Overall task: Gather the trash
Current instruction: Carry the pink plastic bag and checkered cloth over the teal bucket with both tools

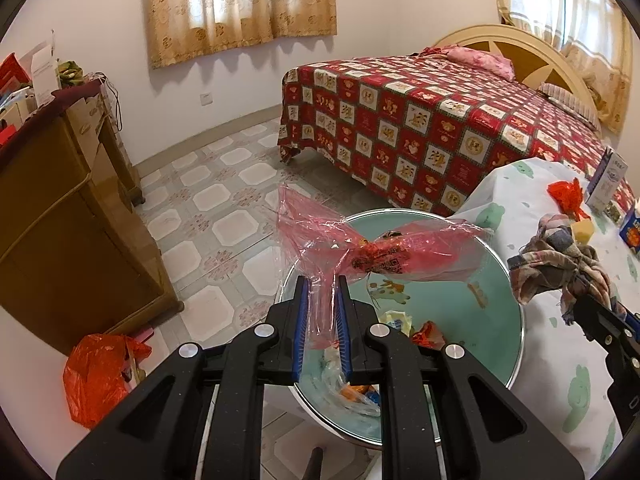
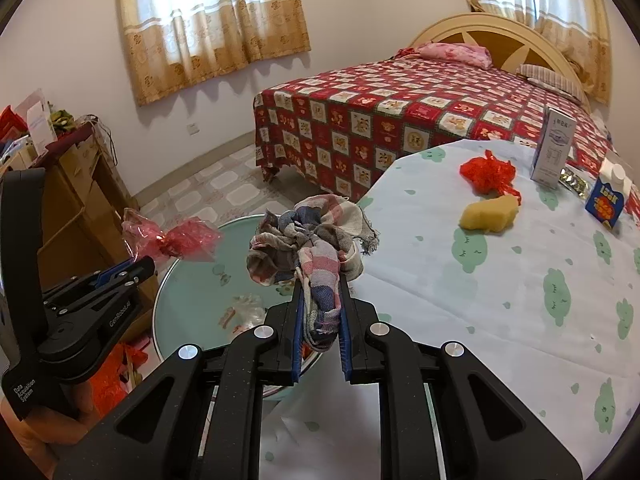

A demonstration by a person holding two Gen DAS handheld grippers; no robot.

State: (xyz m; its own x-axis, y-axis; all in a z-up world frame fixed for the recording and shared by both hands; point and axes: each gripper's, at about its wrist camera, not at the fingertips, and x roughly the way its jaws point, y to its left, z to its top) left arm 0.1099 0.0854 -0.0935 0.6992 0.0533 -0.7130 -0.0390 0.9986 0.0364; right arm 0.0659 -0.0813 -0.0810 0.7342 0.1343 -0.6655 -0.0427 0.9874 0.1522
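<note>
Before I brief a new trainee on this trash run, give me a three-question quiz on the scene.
1. True or false: the left gripper is shut on the pink plastic wrapper.
2. What does the right gripper hold? A) yellow sponge B) plaid cloth C) milk carton
3. The pink plastic wrapper hangs over the round green ____.

Key: 1 true. 2 B, the plaid cloth. 3 basin.

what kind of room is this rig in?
Almost certainly a home bedroom: a bed with a red patterned cover and pillows, curtained windows, and a wooden cabinet piled with household clutter. A cloth-covered table is the workspace.
</note>
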